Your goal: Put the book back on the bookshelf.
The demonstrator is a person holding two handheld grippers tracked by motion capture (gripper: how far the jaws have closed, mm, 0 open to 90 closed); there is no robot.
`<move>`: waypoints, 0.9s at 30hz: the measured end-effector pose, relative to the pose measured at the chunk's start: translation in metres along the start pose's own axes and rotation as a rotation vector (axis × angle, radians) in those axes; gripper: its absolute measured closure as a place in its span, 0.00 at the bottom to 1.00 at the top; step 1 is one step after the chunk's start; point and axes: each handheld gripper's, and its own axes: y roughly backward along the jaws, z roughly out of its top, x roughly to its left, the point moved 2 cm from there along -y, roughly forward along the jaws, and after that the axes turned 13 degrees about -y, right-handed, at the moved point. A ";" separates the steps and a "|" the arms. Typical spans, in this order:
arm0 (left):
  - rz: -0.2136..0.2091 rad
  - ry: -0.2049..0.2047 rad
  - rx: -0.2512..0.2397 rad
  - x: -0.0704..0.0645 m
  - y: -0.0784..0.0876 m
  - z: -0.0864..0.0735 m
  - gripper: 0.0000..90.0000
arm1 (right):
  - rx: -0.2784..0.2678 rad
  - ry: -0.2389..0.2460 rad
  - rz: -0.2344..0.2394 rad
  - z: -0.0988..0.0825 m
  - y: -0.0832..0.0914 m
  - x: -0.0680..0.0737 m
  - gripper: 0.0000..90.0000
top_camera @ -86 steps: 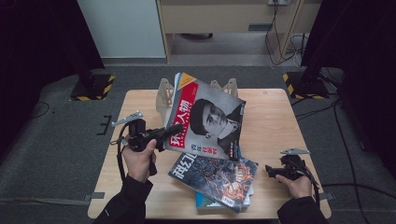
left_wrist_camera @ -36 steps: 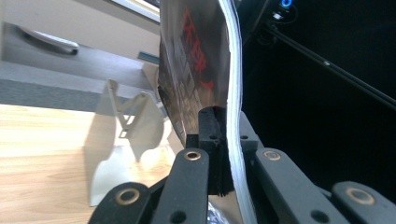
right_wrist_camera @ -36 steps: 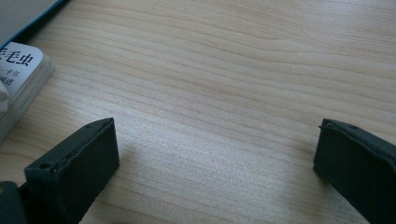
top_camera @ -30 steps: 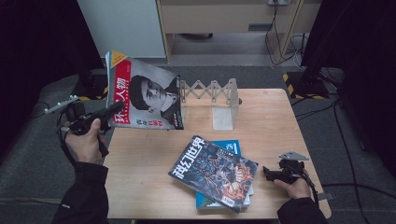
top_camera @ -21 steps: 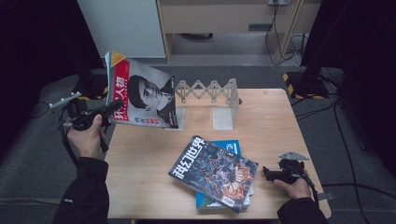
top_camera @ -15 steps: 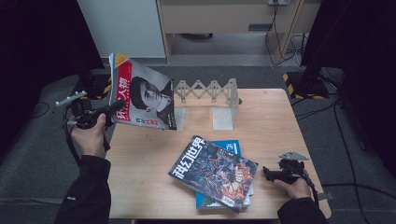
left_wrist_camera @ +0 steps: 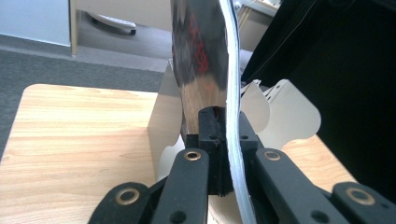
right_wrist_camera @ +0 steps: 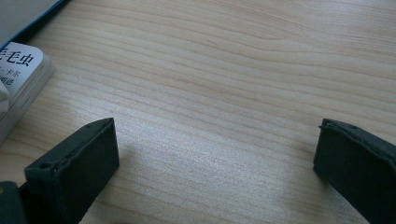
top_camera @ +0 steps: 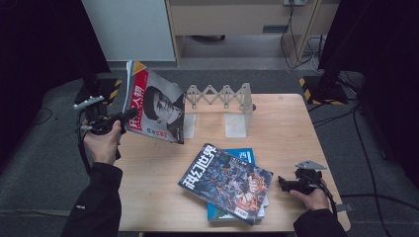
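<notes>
A magazine (top_camera: 155, 108) with a red title band and a portrait on its cover hangs upright and tilted above the table's left back corner. My left gripper (top_camera: 123, 118) is shut on its left edge; in the left gripper view the jaws pinch the glossy cover and page block (left_wrist_camera: 227, 135). A pale folding rack (top_camera: 222, 98) stands just right of the magazine, its dividers (left_wrist_camera: 289, 112) behind the held edge. My right gripper (top_camera: 284, 181) rests on the table at the front right, open, with bare wood between its jaws (right_wrist_camera: 217, 163).
A dark illustrated magazine (top_camera: 225, 180) lies askew on a blue book (top_camera: 244, 155) at the front centre, just left of my right gripper; its page edges (right_wrist_camera: 18, 74) show there. The wooden table (top_camera: 286, 128) stands on grey carpet, with cabinets behind.
The left hand first carried the magazine from mid-table out past the left edge. Over the last second it has brought it rightward, toward the rack. The right hand has stayed still.
</notes>
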 end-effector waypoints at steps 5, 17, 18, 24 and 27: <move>0.024 -0.025 0.037 -0.004 -0.008 0.003 0.96 | -0.001 0.001 0.000 0.000 0.000 0.000 0.00; 0.073 -0.074 0.122 -0.017 -0.037 0.007 0.96 | -0.001 -0.003 0.000 0.000 0.000 0.000 0.00; 0.078 -0.077 0.128 -0.017 -0.038 0.007 0.96 | -0.001 -0.003 0.000 0.000 0.000 0.001 0.00; 0.119 -0.084 0.161 -0.018 -0.047 0.008 0.96 | 0.001 0.000 0.001 0.000 0.000 0.000 0.00; 0.123 -0.077 0.166 -0.017 -0.048 0.009 0.96 | -0.001 -0.003 0.000 0.000 0.000 0.001 0.00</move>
